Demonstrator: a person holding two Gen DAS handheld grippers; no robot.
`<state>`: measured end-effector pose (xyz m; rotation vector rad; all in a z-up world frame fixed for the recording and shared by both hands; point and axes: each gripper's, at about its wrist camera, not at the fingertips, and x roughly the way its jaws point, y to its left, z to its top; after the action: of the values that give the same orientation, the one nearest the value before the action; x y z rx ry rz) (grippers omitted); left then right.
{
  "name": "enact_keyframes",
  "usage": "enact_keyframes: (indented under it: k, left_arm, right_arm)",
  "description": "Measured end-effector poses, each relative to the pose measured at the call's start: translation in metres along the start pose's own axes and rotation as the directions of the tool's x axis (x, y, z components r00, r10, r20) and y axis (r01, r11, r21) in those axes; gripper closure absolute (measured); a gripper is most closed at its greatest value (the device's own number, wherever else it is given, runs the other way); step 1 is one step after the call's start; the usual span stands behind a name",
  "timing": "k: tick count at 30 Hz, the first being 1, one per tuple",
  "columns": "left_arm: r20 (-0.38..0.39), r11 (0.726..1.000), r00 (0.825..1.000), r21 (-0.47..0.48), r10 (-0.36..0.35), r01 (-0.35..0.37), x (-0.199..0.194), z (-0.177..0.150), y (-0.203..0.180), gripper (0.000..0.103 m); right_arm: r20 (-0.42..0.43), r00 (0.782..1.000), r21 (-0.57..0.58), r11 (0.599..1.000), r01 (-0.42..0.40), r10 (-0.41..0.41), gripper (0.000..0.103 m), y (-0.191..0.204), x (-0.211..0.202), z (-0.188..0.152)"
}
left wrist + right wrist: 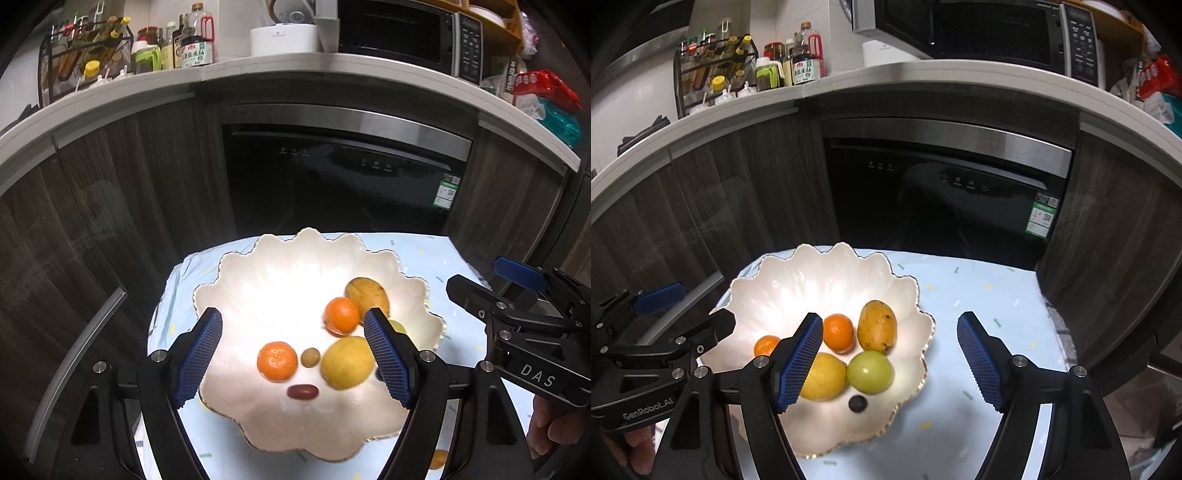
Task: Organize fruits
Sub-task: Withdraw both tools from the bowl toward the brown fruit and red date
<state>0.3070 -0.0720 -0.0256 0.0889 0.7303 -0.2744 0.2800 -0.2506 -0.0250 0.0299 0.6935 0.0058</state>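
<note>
Fruits clustered in scalloped dish

Left tongs hang empty, jaws apart, above a scalloped white bowl holding two oranges, a lemon and a mango.

Background, non-task items only. Built-in dishwasher with black front, steel top band, green label at its lower right. Dark wood-grain cabinet doors on both sides of it. Above, a pale curved counter carrying: black wire rack of bottles at far left, green-lidded jar beside it, large dark sauce bottle with red handle, white round appliance, black microwave with keypad at right. Red and teal packets at far right. Wooden shelf above the microwave.
</note>
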Motion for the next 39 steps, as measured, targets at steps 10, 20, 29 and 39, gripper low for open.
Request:
enact_keyframes:
  k: [10, 20, 29, 39]
  left_arm:
    - [0.019, 0.999, 0.999, 0.031, -0.030, 0.029, -0.032, -0.014, -0.026, 0.024]
    - [0.027, 0.996, 0.998, 0.057, -0.063, 0.061, -0.054, -0.027, -0.050, 0.024]
    - [0.015, 0.991, 0.995, 0.091, -0.095, 0.093, -0.061, -0.045, -0.075, 0.024]
    - [-0.014, 0.981, 0.991, 0.143, -0.133, 0.133, -0.062, -0.072, -0.105, 0.024]
  right_arm:
    - [0.019, 1.000, 0.017, 1.000, 0.025, -0.025, 0.027, -0.017, -0.038, -0.018]
    - [0.023, 0.999, 0.035, 0.999, 0.039, -0.040, 0.027, -0.034, -0.063, -0.038]
    - [0.011, 0.998, 0.050, 0.997, 0.062, -0.063, 0.027, -0.052, -0.076, -0.061]
    - [-0.027, 0.996, 0.079, 0.993, 0.086, -0.084, 0.027, -0.075, -0.081, -0.091]
